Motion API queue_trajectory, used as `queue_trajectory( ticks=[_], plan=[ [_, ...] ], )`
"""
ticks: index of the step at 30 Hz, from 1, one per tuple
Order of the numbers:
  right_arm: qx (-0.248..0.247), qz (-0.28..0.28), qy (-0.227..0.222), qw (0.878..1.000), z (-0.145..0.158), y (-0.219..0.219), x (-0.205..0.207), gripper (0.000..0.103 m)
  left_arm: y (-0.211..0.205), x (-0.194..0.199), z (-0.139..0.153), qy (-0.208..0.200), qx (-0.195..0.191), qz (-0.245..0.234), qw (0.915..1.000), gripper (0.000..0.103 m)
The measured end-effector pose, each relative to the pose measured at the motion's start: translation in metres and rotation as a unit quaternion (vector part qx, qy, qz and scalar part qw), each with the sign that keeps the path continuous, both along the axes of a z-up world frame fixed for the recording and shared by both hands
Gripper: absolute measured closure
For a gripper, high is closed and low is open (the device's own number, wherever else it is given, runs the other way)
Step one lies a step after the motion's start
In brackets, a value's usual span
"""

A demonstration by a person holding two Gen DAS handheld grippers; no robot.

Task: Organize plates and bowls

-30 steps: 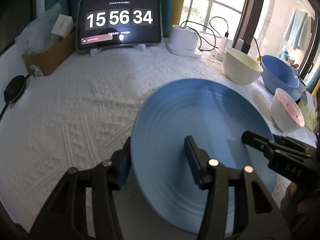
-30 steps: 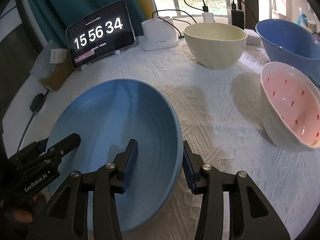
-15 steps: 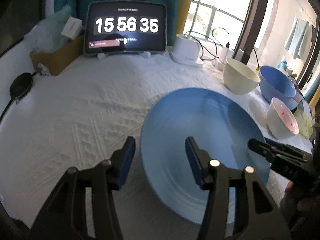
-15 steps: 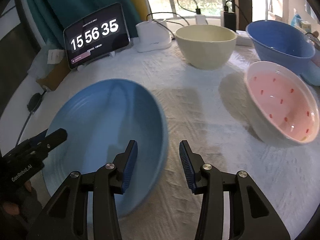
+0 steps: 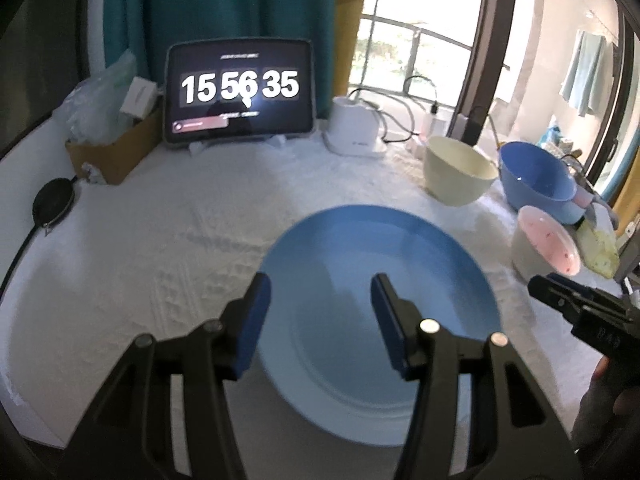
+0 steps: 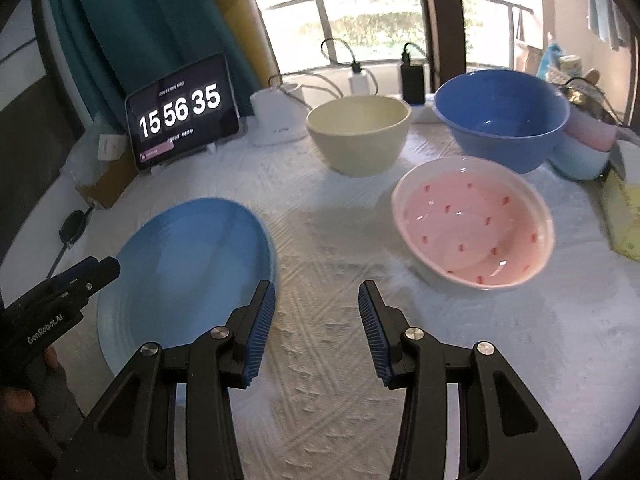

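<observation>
The left gripper point(image 5: 320, 316) hangs spread and empty over the blue plate point(image 5: 380, 320), which lies flat on the white cloth point(image 5: 160, 240) just under and ahead of it. The right gripper point(image 6: 317, 322), also spread and empty, is past the plate's right edge. The pink bowl point(image 6: 472, 224) sits ahead to its right and looks like the next pick, with the cream bowl point(image 6: 358, 134) and blue bowl point(image 6: 502, 120) farther back and nothing between.

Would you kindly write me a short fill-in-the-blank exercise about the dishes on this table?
1. The plate lying on the white cloth is ____ in colour.
2. The bowl with red specks is ____ inside.
3. Between the right gripper fingers there is only ____.
4. The cream bowl stands left of the ____ bowl.

Answers: blue; pink; cloth; blue
</observation>
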State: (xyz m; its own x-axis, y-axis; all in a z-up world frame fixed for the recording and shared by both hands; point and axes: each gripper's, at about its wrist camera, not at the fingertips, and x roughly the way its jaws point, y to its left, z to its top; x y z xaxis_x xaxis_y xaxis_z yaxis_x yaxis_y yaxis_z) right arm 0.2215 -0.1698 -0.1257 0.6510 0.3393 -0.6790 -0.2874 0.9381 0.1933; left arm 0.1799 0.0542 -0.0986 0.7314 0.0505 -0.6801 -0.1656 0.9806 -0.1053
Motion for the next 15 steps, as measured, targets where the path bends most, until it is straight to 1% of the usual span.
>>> queue_trajectory(
  ticks=[4,11,15],
  plan=[
    [0.002,-0.006,-0.012,1.000,0.006,-0.015,-0.005,0.057,-0.019,0.003,0.011,-0.011,0.000,-0.013,0.9999,0.049],
    [0.009,-0.025,-0.032,0.999,0.018,-0.044,-0.012,0.057,-0.062,0.013,0.029,-0.024,-0.008,-0.053,0.9983,0.049],
    [0.012,-0.040,-0.043,0.998,0.023,-0.064,-0.014,0.057,-0.084,0.018,0.036,-0.031,-0.002,-0.074,0.9968,0.049]
  ],
)
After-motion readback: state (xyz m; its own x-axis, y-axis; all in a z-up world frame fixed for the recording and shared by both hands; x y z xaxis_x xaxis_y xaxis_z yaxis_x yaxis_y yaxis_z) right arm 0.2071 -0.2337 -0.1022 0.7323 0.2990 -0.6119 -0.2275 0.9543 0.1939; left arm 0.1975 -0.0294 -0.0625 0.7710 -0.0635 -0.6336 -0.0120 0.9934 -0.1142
